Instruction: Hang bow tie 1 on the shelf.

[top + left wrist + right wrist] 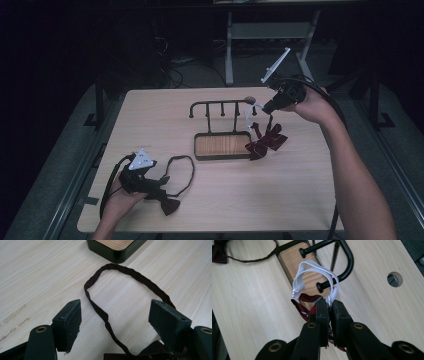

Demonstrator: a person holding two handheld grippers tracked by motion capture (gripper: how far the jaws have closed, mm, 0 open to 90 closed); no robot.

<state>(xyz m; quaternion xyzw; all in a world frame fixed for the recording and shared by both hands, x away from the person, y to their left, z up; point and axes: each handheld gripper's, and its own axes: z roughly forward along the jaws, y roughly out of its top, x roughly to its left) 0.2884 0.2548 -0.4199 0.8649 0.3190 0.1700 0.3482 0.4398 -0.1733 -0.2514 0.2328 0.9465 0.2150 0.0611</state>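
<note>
The white elastic strap (317,273) of the red bow tie (265,141) is pinched between the closed jaws of the right gripper (329,306), the tie being held above the desk (300,190) toward its far right corner — just beside the peg rack (222,131). The left gripper (115,321) is held wide open near the front left corner, its jaws set either side of the dark bow tie (167,202) and its loop (125,285) — nothing is gripped.

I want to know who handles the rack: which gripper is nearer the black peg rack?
Right. The right gripper hangs just beside the rack's right end, shut on the red bow tie's white strap. The left gripper sits far off at the table's near-left, by the dark bow tie.
</note>
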